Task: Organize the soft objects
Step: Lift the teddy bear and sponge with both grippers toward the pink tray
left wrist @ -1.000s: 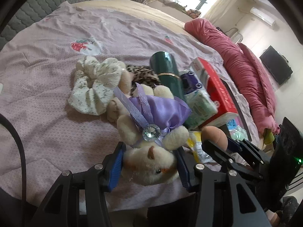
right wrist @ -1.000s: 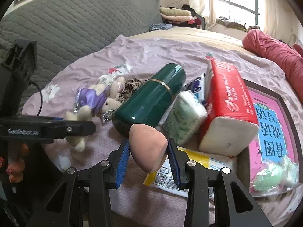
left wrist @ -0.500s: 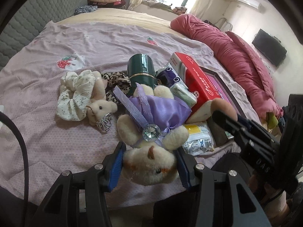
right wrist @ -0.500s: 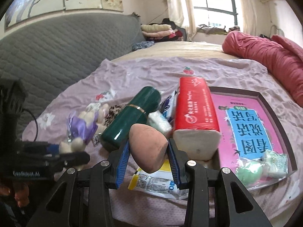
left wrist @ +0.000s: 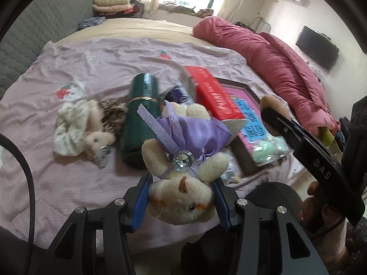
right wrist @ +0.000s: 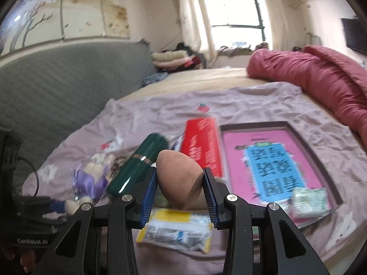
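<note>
Both soft things are up off the bed (left wrist: 75, 183), probably getting sorted: left gripper (left wrist: 181, 200) pinches the plush bunny (left wrist: 181, 197) by its head, right gripper (right wrist: 180, 189) squeezes the makeup sponge (right wrist: 179, 178).

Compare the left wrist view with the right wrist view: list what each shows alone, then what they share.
Left wrist only: a floral scrunchie and a second small plush on the sheet.
Right wrist only: the yellow-edged packet lying flat, and the wall painting.
Both: the plush bear clamped in the left hand-held gripper, the makeup sponge in the right hand-held gripper, the green bottle, and the red tissue pack.
</note>
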Demonstrator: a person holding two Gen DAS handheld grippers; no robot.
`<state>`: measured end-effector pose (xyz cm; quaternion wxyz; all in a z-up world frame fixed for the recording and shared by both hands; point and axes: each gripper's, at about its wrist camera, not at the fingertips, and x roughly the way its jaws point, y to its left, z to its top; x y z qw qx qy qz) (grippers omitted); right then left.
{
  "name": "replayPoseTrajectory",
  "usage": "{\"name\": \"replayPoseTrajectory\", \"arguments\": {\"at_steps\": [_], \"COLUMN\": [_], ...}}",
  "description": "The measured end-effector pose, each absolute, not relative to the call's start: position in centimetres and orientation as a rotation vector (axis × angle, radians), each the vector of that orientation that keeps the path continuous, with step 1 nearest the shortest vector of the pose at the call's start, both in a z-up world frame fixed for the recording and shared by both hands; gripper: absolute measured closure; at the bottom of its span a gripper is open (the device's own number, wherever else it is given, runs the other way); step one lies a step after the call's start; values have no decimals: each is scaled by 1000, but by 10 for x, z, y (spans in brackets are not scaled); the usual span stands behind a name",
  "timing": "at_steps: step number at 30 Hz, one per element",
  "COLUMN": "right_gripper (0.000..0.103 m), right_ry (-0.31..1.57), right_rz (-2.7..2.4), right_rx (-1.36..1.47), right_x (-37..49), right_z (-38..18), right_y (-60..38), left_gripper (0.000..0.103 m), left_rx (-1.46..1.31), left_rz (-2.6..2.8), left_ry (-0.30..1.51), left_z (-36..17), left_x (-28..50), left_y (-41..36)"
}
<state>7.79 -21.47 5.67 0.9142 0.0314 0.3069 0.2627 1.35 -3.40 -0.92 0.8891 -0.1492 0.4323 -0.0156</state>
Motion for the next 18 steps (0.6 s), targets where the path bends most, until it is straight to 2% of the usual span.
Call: {"name": "replayPoseTrajectory", "arguments": {"at_steps": [5,18], "right_gripper": [63,63], "right_ry": [584,632], "right_rz": [416,219], "right_rx": [126,321], "right_x": [83,114], "right_z": [65,46], "right_y": [-252,-333], "left_gripper": [52,52], "left_rx": [-284,-222], "left_rz": [-99,-219], "left_ry": [893,898], "left_z": [1,11], "left_x": [23,67], "left_y": [-67,-131]}}
